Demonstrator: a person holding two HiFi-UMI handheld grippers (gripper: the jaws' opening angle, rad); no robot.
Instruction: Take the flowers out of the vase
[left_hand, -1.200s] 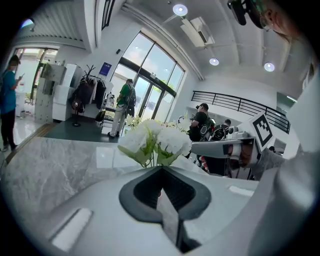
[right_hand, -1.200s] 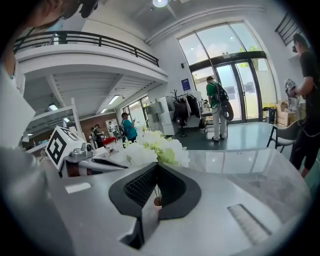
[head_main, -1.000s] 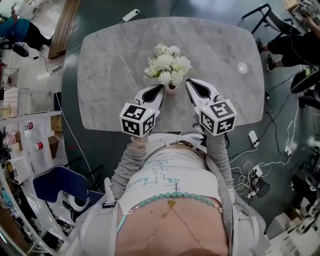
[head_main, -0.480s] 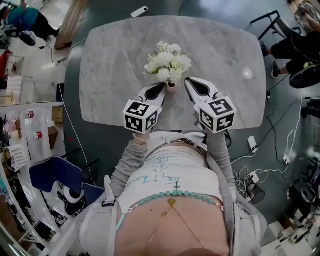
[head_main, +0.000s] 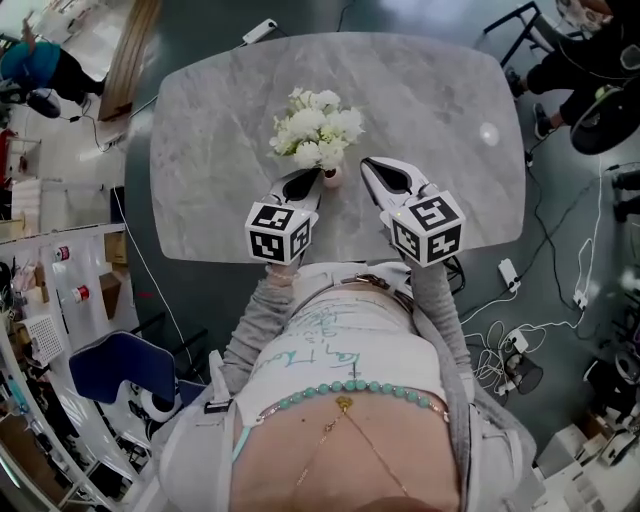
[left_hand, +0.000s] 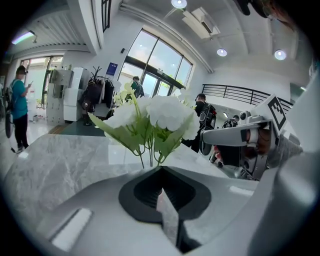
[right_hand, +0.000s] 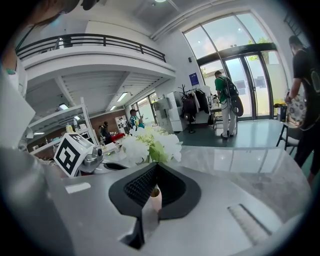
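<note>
Toward the near side of the marble desk (head_main: 200, 150), a small pale vase (head_main: 328, 178) stands upright with a bunch of white flowers (head_main: 308, 128) in it, so nothing has come out yet. From where I stand, the person holds a tool on either side of it. The left gripper (head_main: 312, 174) has its tip just beside the vase, touching or not I cannot tell. The right gripper (head_main: 368, 164) is near the vase but clearly apart from it on the other side. Looking along the left fingers (left_hand: 100, 200), they are drawn together at the tips with only a thin slit between them and nothing in them; the green stems (left_hand: 150, 155) rise just past the tip. The right fingers (right_hand: 215, 210) are the same, closed up to a slit and empty, and the vase mouth shows through that slit, beyond them rather than gripped. I would call this the approach, before any grasp. Next, I reckon, one pair of fingers has to open and then close on the stems just above the vase mouth, where they bunch together. The other should steady the little vase, which looks light enough to tip or come up with the bunch; then a straight lift upward should free the flowers
</note>
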